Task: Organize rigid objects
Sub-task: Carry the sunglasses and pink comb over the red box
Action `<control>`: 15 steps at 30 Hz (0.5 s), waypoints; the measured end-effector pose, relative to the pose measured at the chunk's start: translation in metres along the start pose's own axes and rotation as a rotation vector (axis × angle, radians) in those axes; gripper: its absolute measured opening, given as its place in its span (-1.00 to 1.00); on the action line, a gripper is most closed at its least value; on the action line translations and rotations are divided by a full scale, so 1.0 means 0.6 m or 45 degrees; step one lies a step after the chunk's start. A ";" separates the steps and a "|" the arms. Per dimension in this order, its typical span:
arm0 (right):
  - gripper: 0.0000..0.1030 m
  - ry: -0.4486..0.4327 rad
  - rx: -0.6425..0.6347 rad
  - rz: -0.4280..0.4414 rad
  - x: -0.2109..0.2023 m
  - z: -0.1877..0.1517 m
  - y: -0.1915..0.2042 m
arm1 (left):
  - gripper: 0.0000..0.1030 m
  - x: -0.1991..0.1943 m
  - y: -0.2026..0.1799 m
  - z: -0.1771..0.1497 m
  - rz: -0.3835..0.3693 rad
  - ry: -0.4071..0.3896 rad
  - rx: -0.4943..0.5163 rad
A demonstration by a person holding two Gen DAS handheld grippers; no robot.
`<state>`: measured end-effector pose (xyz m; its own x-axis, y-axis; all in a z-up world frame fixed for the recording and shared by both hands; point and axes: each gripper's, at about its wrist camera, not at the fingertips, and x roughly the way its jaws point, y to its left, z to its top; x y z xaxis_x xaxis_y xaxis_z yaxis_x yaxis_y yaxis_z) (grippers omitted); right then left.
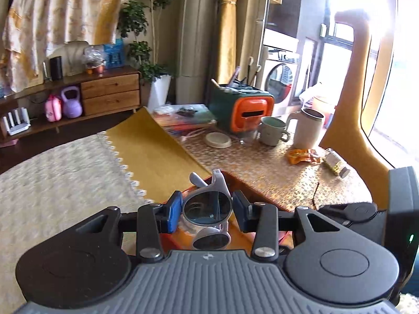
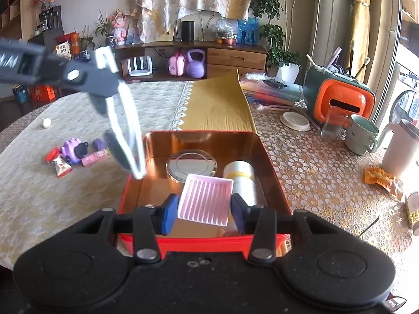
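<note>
Sunglasses [image 1: 209, 209] clamped between left claw [image 1: 207, 210] pads.

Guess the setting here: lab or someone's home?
Likely a home living room: low wooden sideboard holding a purple kettlebell, potted green plant, and a white front-loading washing machine near the window.

The left gripper [image 1: 207, 213] has a ribbed grey body, matte black round-ended linkage arms with silver screw heads, and blue pads [image 1: 175, 215]. The right gripper [image 2: 203, 213] is black throughout, speckled with dust, with matching blue fingertip pads [image 2: 169, 213].
</note>
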<state>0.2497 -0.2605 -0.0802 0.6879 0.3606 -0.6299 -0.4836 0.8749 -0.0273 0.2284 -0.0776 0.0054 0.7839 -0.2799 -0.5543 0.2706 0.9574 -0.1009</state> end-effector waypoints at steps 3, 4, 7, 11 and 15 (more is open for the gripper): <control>-0.17 0.015 -0.006 0.003 0.009 0.000 -0.003 | -0.21 0.028 -0.010 0.006 -0.042 0.012 -0.031; -0.17 0.021 -0.010 0.002 0.011 0.000 -0.004 | -0.21 0.039 -0.013 0.006 -0.048 0.019 -0.041; -0.17 0.041 -0.015 0.003 0.021 -0.001 -0.009 | -0.21 0.068 -0.019 0.004 -0.043 0.044 -0.057; -0.17 0.057 -0.020 -0.001 0.029 -0.002 -0.012 | -0.21 0.103 -0.021 -0.001 -0.052 0.089 -0.071; -0.17 0.082 -0.034 0.004 0.039 -0.002 -0.011 | -0.21 0.127 -0.019 -0.006 -0.053 0.143 -0.060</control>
<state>0.2683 -0.2585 -0.0959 0.6506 0.3408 -0.6786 -0.5005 0.8645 -0.0456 0.2831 -0.1096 -0.0387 0.7041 -0.3120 -0.6379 0.2729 0.9482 -0.1626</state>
